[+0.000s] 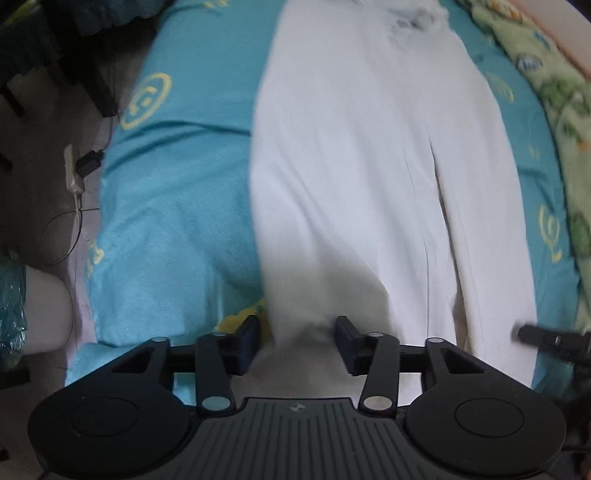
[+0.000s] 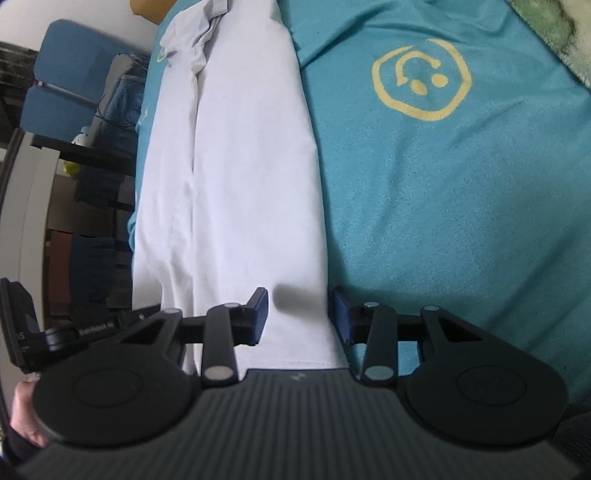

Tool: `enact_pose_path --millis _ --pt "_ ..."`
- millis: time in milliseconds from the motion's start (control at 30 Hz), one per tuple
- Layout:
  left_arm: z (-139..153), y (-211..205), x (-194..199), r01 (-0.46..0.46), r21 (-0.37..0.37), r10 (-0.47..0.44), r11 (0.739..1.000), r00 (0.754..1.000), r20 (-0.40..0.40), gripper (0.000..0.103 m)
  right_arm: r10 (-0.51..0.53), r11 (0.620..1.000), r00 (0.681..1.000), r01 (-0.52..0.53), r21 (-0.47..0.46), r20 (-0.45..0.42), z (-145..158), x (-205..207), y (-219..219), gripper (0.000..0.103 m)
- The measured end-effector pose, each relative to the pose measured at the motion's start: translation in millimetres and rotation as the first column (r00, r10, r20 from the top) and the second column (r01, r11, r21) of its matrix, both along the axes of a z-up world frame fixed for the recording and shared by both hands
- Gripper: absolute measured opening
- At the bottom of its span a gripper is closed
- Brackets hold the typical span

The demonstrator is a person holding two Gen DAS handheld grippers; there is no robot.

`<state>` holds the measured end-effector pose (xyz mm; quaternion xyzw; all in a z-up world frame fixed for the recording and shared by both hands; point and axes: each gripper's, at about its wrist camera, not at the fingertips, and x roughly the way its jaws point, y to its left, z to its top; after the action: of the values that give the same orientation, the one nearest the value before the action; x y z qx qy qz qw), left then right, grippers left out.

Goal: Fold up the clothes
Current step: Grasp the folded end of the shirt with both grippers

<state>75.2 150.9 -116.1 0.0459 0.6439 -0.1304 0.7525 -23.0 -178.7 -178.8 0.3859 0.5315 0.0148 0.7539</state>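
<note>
The left wrist view is blurred by motion, so the grey print [image 1: 413, 22] on the white garment [image 1: 351, 166] cannot be read. The garment's near hem [image 2: 291, 360] disappears under the right gripper [image 2: 300, 317], perhaps touching its pads.

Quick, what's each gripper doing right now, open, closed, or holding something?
Left gripper: open, astride the near end of the white garment, holding nothing.
Right gripper: open, over the garment's near edge, holding nothing.

No legible text or labels.
</note>
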Motion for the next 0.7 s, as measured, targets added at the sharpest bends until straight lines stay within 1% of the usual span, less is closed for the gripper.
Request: enact_pose_path --millis 67,100,133,167,200,233,267,333,367,400,433,467,500,600,700 --pt "-1 -12 -7 0.066 0.040 -0.066 0.997 0.998 -0.003 0.052 0.024 1.000 1.000 -0.024 -0.006 -0.003 0 0 5 0.041" --pt "0 -14 -10 0.086 0.044 -0.086 0.995 0.996 -0.006 0.050 0.042 0.999 0.999 -0.041 0.016 -0.010 -2 0 8 0.041" --pt "3 -14 -13 0.094 0.037 -0.094 0.995 0.996 -0.009 0.047 0.052 0.997 0.998 -0.050 0.063 -0.022 -5 0 9 0.041" --pt "6 -14 -16 0.102 0.030 -0.101 0.994 0.995 -0.013 0.038 0.062 0.992 0.998 -0.058 0.111 -0.033 -9 0 10 0.042" --pt "9 -14 -18 0.109 0.023 -0.109 0.994 0.994 -0.016 0.033 0.060 0.985 0.998 -0.054 0.163 -0.035 -12 -2 9 0.042" --pt "13 -12 -20 0.106 -0.001 -0.106 0.994 0.994 -0.014 0.031 0.058 0.976 0.998 -0.049 0.214 -0.036 -14 -3 7 0.042" --pt "18 -8 -21 0.088 -0.036 -0.088 0.995 0.996 -0.005 0.029 0.046 0.971 0.999 -0.038 0.235 -0.029 -14 -4 5 0.041" --pt "26 3 -22 0.031 -0.105 -0.029 0.994 0.999 0.012 0.023 0.031 0.971 1.000 -0.028 0.238 -0.008 -11 -6 2 0.041" --pt "29 8 -22 -0.001 -0.132 0.004 0.991 1.000 0.020 0.017 0.032 0.971 0.999 -0.031 0.237 0.000 -9 -7 2 0.041" --pt "34 12 -23 -0.032 -0.158 0.036 0.987 0.999 0.028 0.013 0.043 0.974 0.999 -0.042 0.223 0.002 -8 -7 4 0.029" --pt "37 16 -23 -0.059 -0.179 0.067 0.982 0.997 0.036 0.011 0.055 0.977 0.999 -0.054 0.208 0.004 -7 -8 5 0.021" --pt "40 18 -24 -0.078 -0.190 0.088 0.979 0.995 0.043 0.007 0.061 0.980 0.998 -0.060 0.192 0.004 -5 -8 7 0.015" --pt "43 21 -25 -0.092 -0.196 0.103 0.976 0.994 0.047 0.005 0.060 0.982 0.998 -0.060 0.181 0.011 -3 -9 7 0.012" --pt "49 26 -28 -0.127 -0.217 0.143 0.968 0.988 0.061 0.004 0.046 0.987 0.998 -0.051 0.155 0.038 4 -11 5 0.011" --pt "54 28 -30 -0.122 -0.268 0.148 0.956 0.986 0.082 0.003 0.023 0.989 0.996 -0.035 0.143 0.085 13 -14 1 0.011"
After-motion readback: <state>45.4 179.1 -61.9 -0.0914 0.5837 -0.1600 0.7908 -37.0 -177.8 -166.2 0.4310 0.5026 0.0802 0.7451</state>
